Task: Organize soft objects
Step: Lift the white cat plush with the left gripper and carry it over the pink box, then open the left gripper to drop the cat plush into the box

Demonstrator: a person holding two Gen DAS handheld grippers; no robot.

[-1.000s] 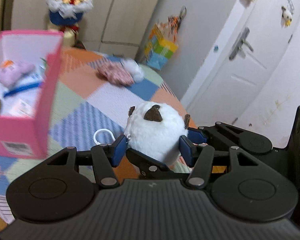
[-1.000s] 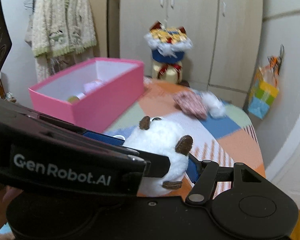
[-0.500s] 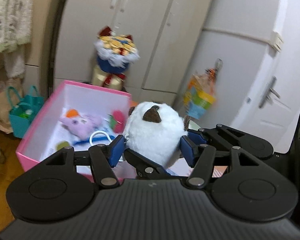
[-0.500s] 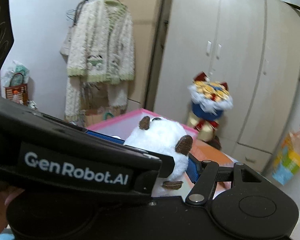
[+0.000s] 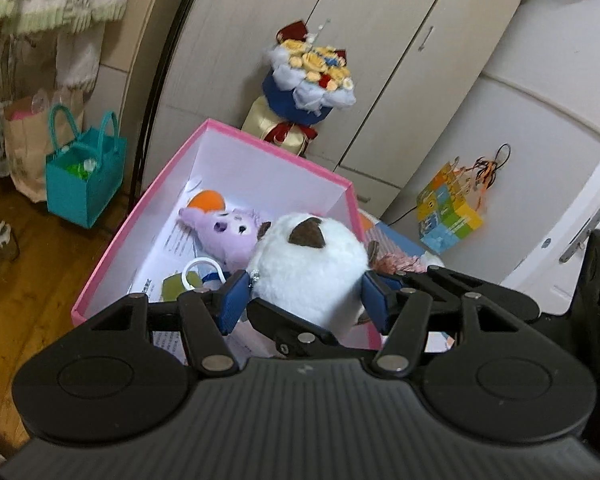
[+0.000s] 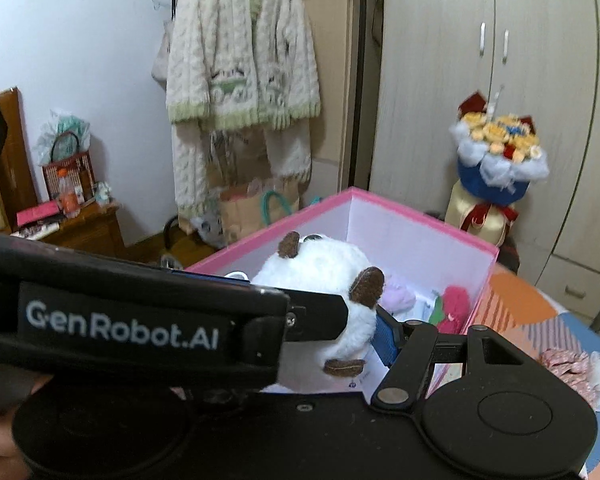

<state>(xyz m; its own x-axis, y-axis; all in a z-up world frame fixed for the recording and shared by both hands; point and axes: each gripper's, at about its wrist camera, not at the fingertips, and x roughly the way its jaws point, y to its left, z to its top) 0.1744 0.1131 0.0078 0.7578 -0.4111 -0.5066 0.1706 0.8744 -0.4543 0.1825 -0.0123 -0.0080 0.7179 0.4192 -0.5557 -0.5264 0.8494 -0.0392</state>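
Bedroom setting, pale wardrobe doors (image 5: pixel 384 60) at the back, a knitted cardigan (image 6: pixel 243 60) hanging on the wall, and a patchwork-covered surface (image 6: pixel 540 320) carrying a pink box (image 5: pixel 111 248). Front and centre, the left gripper (image 5: pixel 304 294) has its blue pads clamped on either side of a round white plush (image 5: pixel 308 264) with brown ears, holding it up over the near end of the open box. From the right wrist view the same plush (image 6: pixel 324 292) hangs above the box's pink rim (image 6: pixel 420 220), with the left tool crossing the frame; the right gripper (image 6: pixel 320 344) has only one blue finger showing, the other hidden behind that tool, so whether it is open or closed I cannot tell. That toy looks feather-light and very squashy, fur bulging around the pads, so a hold across its fat middle seems right, and it should drop safely, nothing fragile about it. Inside the box: a lilac plush (image 5: pixel 227 232) with an orange tip, a red plush (image 6: pixel 456 304), something green, printed paper lining the floor, and a white loop (image 5: pixel 201 270) dangling by the left pad. Plenty of room left, I'd judge. Over on the patchwork, a pink checked soft item (image 6: pixel 564 364) waits outside the box.
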